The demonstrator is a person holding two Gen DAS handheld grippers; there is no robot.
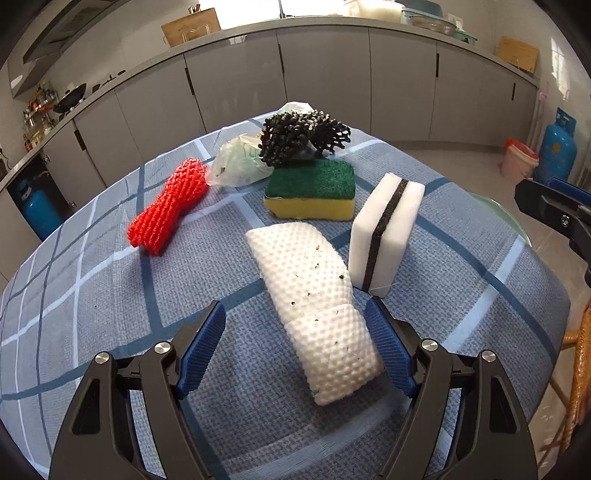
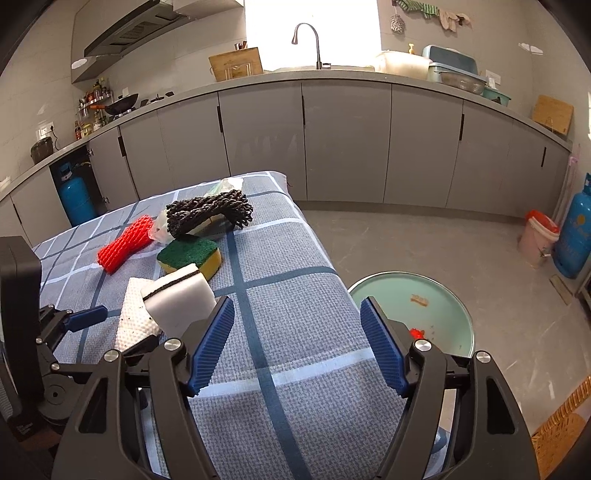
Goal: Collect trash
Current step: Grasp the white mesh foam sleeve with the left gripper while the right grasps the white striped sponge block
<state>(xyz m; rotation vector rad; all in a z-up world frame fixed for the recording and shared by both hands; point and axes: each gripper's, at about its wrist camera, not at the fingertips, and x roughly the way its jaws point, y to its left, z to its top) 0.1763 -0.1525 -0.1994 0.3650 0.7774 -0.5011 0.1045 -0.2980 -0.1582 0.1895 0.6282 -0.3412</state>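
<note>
Both hand-held grippers gape: left (image 1: 295, 347) straddling one white foam net (image 1: 317, 306), right (image 2: 297, 343) holding nothing.

You are working in soft, even daylight. In the right wrist view the window (image 2: 312, 33) behind the faucet (image 2: 308, 42) is blowing out to pure white, and the cabinet doors (image 2: 345, 144) below it are showing a faint sheen. Shadows are staying soft: the white mesh sleeve (image 1: 317, 306) is casting only a pale one on the tablecloth (image 1: 110, 295). Both fisheye pictures are bending the kitchen worktop (image 1: 314, 27) into an arc and darkening into black corners. Focus is looking sharp throughout, with no motion blur showing.
</note>
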